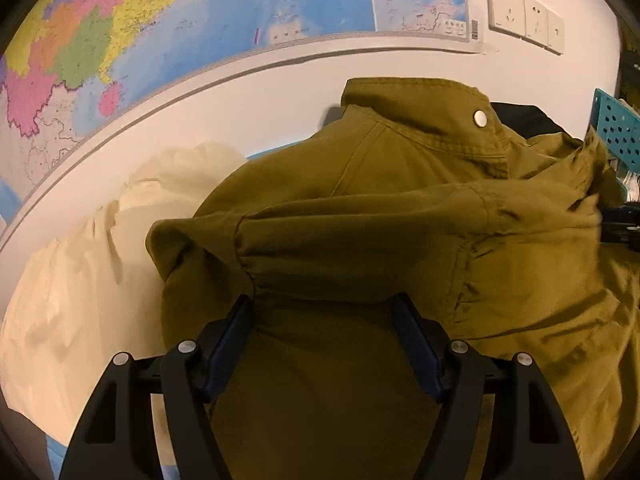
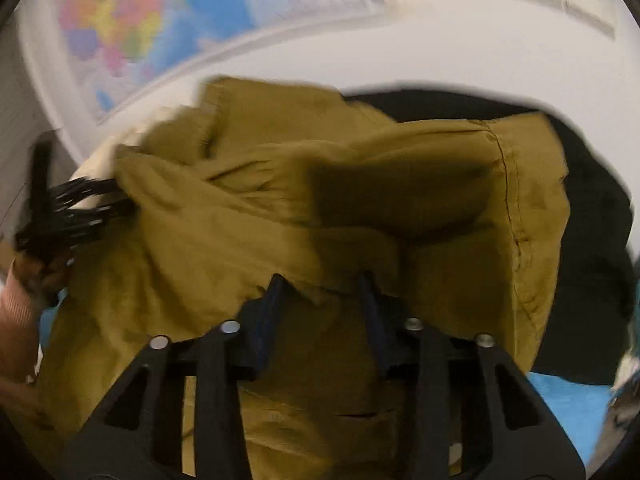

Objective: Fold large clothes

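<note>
Olive jacket (image 1: 400, 208) hides tabletop; left tongs (image 1: 324, 312) apart above it; right tongs (image 2: 322, 280) blurred, grip unclear.

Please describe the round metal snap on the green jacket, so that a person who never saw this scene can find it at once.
Start at the big coloured wall map and go down to the olive jacket lying below it. On its raised collar, near the right end, sits the snap: the only shiny silver disc on the dull fabric.

The jacket (image 1: 400, 208) lies heaped before the wall map (image 1: 160, 40), a pale garment (image 1: 80, 280) to its left, a dark garment (image 1: 524, 118) behind its collar.
</note>
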The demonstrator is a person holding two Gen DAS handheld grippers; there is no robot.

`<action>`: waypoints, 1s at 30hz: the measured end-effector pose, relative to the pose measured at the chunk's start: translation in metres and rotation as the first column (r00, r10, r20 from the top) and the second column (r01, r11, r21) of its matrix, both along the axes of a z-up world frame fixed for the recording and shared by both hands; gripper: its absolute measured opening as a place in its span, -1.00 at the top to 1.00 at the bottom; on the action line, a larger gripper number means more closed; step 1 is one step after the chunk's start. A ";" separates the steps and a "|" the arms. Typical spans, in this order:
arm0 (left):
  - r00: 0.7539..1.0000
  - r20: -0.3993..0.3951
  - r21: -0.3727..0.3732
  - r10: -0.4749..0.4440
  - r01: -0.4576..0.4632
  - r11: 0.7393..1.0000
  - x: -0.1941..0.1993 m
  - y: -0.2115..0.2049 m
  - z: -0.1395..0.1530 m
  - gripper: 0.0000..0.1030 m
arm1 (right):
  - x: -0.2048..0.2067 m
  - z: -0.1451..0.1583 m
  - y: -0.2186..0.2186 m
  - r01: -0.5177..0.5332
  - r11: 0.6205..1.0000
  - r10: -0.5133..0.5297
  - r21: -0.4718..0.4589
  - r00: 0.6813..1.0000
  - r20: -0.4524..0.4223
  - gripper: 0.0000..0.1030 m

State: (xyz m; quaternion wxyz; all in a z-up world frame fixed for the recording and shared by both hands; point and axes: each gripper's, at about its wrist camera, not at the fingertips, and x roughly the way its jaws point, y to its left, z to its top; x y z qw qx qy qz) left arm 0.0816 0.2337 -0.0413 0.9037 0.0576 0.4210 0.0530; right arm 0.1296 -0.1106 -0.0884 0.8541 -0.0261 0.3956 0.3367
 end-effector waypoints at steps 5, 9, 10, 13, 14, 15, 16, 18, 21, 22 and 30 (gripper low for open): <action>0.998 0.059 -0.013 -0.024 0.025 1.000 -0.034 0.002 0.017 -0.40 | -0.025 0.019 -0.007 0.002 1.000 -0.003 0.011 0.998 0.061 -0.11; 0.996 0.079 -0.017 -0.028 0.030 0.999 -0.069 -0.001 0.026 -0.41 | -0.059 0.037 -0.019 -0.038 0.997 0.031 0.061 0.995 0.099 -0.22; 0.996 0.083 -0.016 -0.028 0.029 0.999 -0.073 -0.004 0.026 -0.42 | -0.067 0.038 -0.021 -0.055 0.996 0.048 0.068 0.994 0.099 -0.22; 0.996 0.085 -0.033 -0.031 0.034 0.999 -0.094 -0.014 0.024 -0.43 | -0.085 0.040 -0.020 -0.085 0.995 0.078 0.060 0.992 0.100 -0.22; 0.996 0.088 -0.034 -0.031 0.035 0.999 -0.099 -0.017 0.023 -0.43 | -0.089 0.039 -0.016 -0.095 0.994 0.090 0.053 0.991 0.099 -0.22; 0.995 0.089 -0.044 -0.040 0.044 0.998 -0.107 -0.021 0.021 -0.43 | -0.092 0.036 -0.015 -0.098 0.994 0.093 0.045 0.991 0.098 -0.22; 0.995 0.087 -0.051 -0.044 0.049 0.998 -0.111 -0.023 0.021 -0.43 | -0.094 0.033 -0.013 -0.101 0.994 0.097 0.040 0.991 0.089 -0.22; 0.995 0.086 -0.067 -0.044 0.050 0.996 -0.117 -0.027 0.018 -0.43 | -0.093 0.023 -0.007 -0.096 0.995 0.094 0.029 0.994 0.061 -0.22; 0.997 0.072 -0.061 -0.037 0.041 0.997 -0.125 -0.032 0.008 -0.43 | -0.085 0.005 -0.006 -0.077 0.997 0.077 0.004 0.997 0.010 -0.22; 0.997 0.064 -0.065 -0.034 0.038 0.997 -0.126 -0.032 0.005 -0.43 | -0.082 -0.002 -0.004 -0.068 0.998 0.068 0.001 0.998 -0.011 -0.21; 0.999 0.035 -0.120 0.034 -0.029 0.992 -0.148 -0.013 -0.009 -0.43 | -0.091 0.005 -0.012 -0.048 0.998 0.049 0.036 0.999 -0.018 -0.27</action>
